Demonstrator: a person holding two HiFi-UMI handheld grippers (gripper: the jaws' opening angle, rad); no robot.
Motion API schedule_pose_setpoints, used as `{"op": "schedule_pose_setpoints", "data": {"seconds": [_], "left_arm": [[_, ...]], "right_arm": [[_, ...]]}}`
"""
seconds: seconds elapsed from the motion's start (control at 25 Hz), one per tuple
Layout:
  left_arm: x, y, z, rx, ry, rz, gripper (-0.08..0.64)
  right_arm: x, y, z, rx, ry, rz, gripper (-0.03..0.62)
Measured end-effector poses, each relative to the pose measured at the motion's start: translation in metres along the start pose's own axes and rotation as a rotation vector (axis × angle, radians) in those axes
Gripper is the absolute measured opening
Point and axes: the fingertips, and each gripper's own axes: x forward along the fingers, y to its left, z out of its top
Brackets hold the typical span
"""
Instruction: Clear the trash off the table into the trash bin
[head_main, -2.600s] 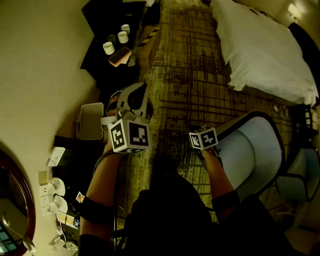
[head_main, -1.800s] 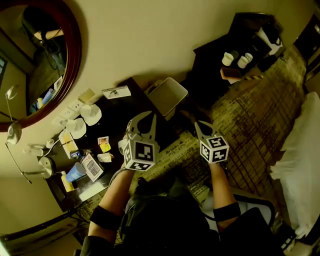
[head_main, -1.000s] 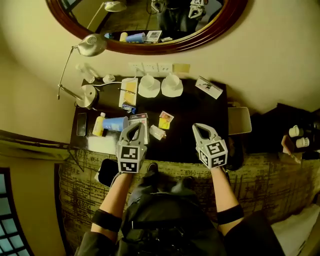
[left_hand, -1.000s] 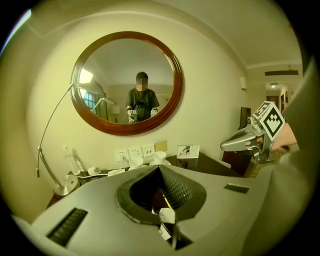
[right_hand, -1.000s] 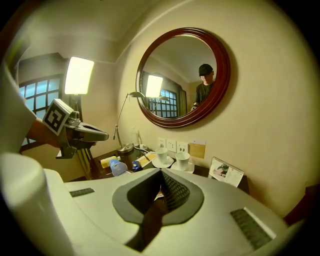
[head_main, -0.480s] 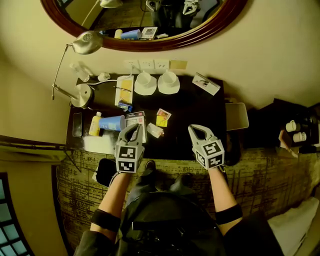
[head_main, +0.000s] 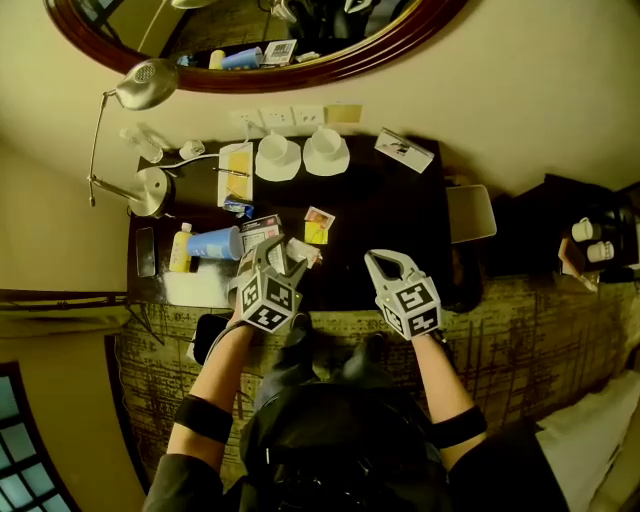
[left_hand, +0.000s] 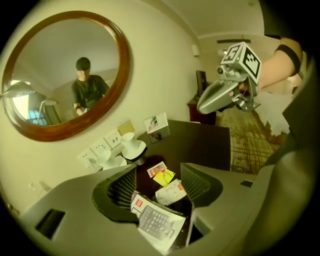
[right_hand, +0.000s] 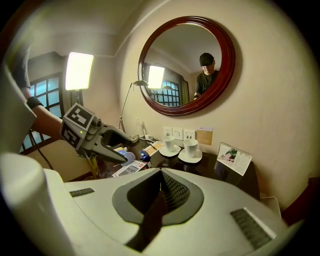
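This looks like a hotel room. A big oval mirror (head_main: 250, 35) hangs on the cream wall (head_main: 520, 90) above a dark table (head_main: 390, 230). On it are two white cups (head_main: 271, 146) on saucers (head_main: 326, 166), a desk lamp (head_main: 147, 84) and a card stand (head_main: 404, 150), below a row of wall sockets (head_main: 278, 117). Patterned carpet (head_main: 540, 330) lies underfoot, and a small bin (head_main: 470, 213) stands at the table's end.

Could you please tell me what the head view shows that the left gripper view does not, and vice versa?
Only the head view shows the trash bin beside the right end of the table, and the blue cup on its side. Only the left gripper view looks between the jaws of the left gripper: apart, just opened, the white wrapper in the gap, ungripped. Both show that wrapper, the yellow wrapper, the printed leaflet, two white cups and the shut right gripper.
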Motion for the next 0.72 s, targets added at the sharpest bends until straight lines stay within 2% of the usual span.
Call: {"op": "schedule_pose_setpoints", "data": {"seconds": [0.08,0.28,0.36,0.56,0.72], "left_arm": [[0.017,-0.007,-0.006,0.126,0.043,-0.045,0.275],[0.060,-0.029,-0.041,0.509,0.183,-0.211,0.275],[0.076,-0.033,-0.062,0.611,0.251,-0.279,0.275],[0.107,-0.037,-0.090,0.765,0.330,-0.373,0.273],[0.122,-0.046,-0.106,0.798,0.359,-0.435,0.263]], "right_arm": [[0.002,0.003,-0.004,0.000,0.005,0.007,0.005],[0.006,0.009,-0.023,0.030,0.028,0.023,0.005],[0.007,0.011,-0.032,0.043,0.038,0.026,0.005],[0.010,0.008,-0.050,0.079,0.056,0.014,0.005],[0.012,0.005,-0.062,0.111,0.068,-0.007,0.005]]}}
